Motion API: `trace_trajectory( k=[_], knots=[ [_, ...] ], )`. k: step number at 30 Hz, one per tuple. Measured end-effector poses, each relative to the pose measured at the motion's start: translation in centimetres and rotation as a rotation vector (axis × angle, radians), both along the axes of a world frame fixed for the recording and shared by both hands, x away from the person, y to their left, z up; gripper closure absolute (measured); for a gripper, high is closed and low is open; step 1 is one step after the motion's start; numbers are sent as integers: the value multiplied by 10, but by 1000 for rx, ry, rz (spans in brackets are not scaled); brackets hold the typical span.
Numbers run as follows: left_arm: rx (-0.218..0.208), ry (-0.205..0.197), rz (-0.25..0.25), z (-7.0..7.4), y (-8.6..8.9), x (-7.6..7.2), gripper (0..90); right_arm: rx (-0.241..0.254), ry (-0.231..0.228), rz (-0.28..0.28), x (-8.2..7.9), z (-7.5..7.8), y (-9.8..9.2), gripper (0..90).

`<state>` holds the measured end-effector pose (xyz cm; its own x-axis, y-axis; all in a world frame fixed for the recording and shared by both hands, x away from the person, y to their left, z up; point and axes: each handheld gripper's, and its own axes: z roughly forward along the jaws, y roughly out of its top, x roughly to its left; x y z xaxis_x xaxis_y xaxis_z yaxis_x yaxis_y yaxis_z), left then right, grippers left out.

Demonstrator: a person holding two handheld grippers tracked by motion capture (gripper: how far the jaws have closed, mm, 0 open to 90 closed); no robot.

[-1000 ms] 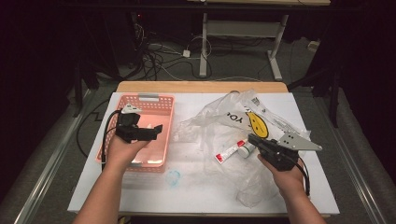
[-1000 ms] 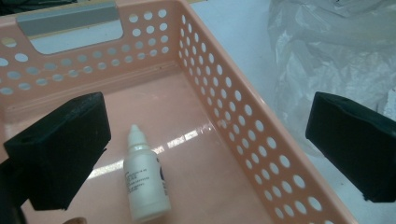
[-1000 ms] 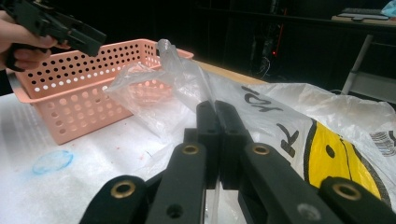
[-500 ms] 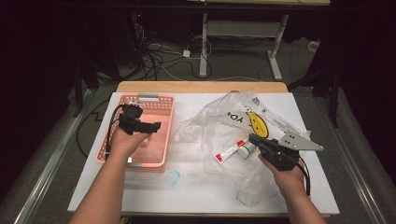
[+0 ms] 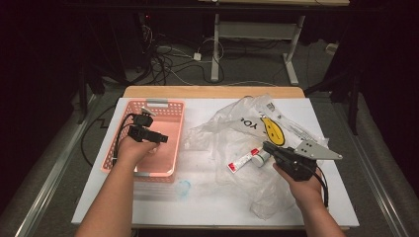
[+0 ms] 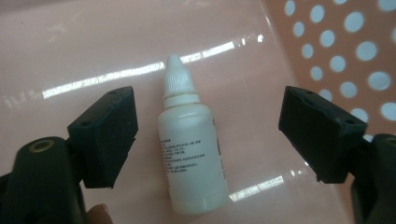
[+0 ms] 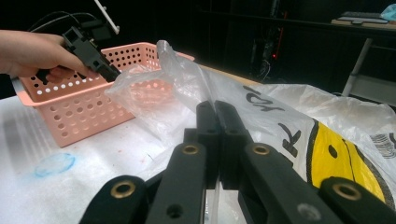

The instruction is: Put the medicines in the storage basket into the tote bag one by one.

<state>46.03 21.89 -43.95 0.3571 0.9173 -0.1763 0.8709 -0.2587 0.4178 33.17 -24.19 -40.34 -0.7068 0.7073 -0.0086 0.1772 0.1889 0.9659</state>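
A small white dropper bottle [image 6: 191,149] lies on the floor of the pink basket [image 5: 168,106], cap pointing away. My left gripper [image 6: 210,126] hangs over it with a jaw on each side and gaps to both pads. The jaws have just been closing but do not touch the bottle. In the high view the left gripper [image 5: 160,139] sits inside the basket. My right gripper [image 5: 267,146] is shut, resting at the crumpled clear plastic bag [image 5: 247,118] beside a red and white tube [image 5: 243,161]. Whether its tips [image 7: 217,109] pinch the film I cannot tell.
The bag [image 7: 327,140] carries a yellow smiley print and spreads over the right half of the white table [image 5: 207,207]. A faint blue mark [image 5: 183,187] lies in front of the basket [image 7: 84,112]. Cables and desk legs stand on the floor behind.
My left gripper has shifted a little and sunk lower into the basket. The right hand and the bag have stayed still.
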Motion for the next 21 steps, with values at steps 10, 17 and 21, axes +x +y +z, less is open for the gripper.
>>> trace_trajectory(
  k=[10, 17, 21],
  knots=[
    [45, 56, -3, -7, 0, 2, 377, 2, 0, -2, 0, 0, 0, 900],
    [90, 78, -1, -11, -3, 2, 499, -3, 0, 1, 1, -1, 0, 900],
    [99, 83, -4, -13, -3, 2, 554, -1, 4, 2, 0, -2, 0, 900]
  ],
)
